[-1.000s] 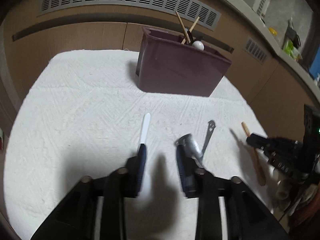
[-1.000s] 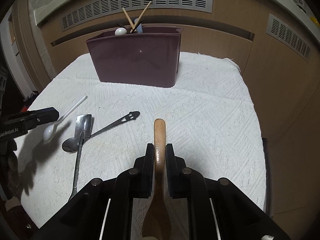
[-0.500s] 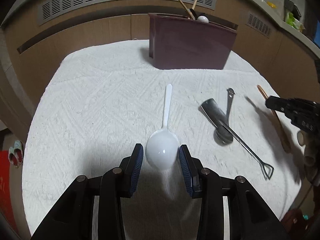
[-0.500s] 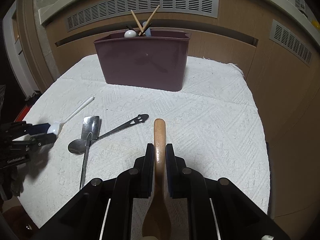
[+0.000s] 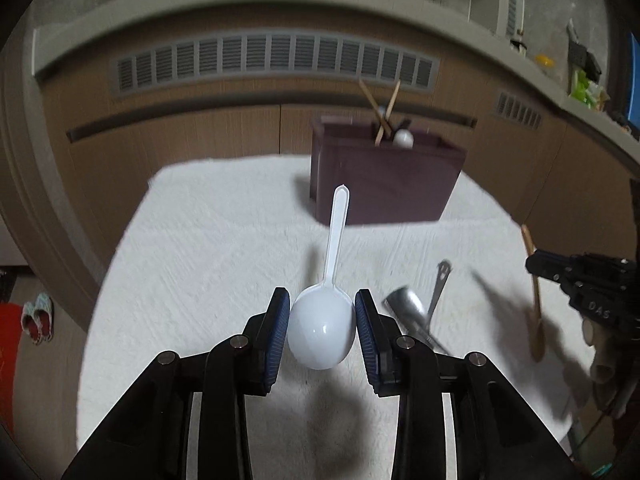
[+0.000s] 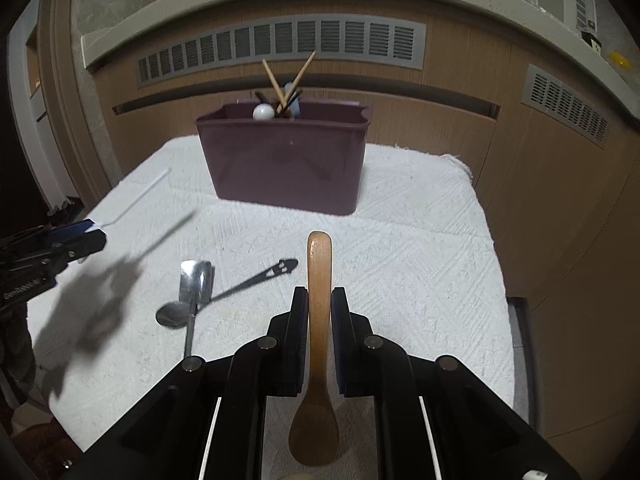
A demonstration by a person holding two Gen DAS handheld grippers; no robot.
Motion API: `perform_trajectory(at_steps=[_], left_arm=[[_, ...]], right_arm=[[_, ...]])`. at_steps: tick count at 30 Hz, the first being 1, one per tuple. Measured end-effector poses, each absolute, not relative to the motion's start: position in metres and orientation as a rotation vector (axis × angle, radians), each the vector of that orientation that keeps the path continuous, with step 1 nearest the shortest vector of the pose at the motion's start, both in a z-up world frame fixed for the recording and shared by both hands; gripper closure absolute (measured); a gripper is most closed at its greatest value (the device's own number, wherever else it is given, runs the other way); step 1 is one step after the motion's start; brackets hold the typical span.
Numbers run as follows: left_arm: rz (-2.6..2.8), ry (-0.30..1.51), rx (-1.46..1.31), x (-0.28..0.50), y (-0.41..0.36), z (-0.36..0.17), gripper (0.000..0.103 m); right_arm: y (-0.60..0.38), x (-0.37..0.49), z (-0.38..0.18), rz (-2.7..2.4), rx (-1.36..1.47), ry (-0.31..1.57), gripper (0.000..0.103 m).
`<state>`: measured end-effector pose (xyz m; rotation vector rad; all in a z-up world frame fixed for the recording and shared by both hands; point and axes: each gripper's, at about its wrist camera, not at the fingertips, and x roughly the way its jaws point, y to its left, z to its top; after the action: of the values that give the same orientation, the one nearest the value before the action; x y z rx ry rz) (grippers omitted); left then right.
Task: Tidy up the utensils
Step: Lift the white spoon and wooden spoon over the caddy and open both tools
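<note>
My left gripper [image 5: 322,312] is shut on the bowl of a white plastic spoon [image 5: 322,330] and holds it above the white cloth, handle pointing toward the maroon utensil bin [image 5: 384,184]. My right gripper [image 6: 319,300] is shut on the handle of a wooden spoon [image 6: 318,280], lifted off the cloth, bowl toward the camera. The bin [image 6: 286,164] stands at the back of the cloth and holds chopsticks [image 6: 288,80] and a white round-ended utensil [image 6: 263,112]. The left gripper shows at the left edge of the right wrist view [image 6: 90,236].
A metal spoon [image 6: 172,314], a small metal shovel-shaped spoon [image 6: 195,276] and a dark slotted utensil [image 6: 260,278] lie crossed on the white cloth [image 6: 400,260]. Wooden cabinet fronts with vents rise behind the table. Table edges drop off left and right.
My left gripper closed on the white spoon and lifted it off the cloth, tilting up toward the bin. My right gripper rose slightly with the wooden spoon.
</note>
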<state>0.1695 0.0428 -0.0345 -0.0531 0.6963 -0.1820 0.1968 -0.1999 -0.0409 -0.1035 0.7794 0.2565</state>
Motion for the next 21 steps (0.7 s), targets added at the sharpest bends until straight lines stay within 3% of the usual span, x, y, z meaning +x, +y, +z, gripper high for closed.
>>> perform_trajectory(at_steps=[12, 21], left_arm=[[-0.285, 0.539, -0.164, 0.166, 0.047, 0.028, 0.068], [-0.319, 0.255, -0.281, 0.254, 0.023, 0.058, 0.068]], right_arm=[[-0.195, 0.197, 0.009, 0.278, -0.042, 0.621, 0.092], [-0.193, 0.244, 0.096, 0.307, 0.000, 0.380, 0.092]])
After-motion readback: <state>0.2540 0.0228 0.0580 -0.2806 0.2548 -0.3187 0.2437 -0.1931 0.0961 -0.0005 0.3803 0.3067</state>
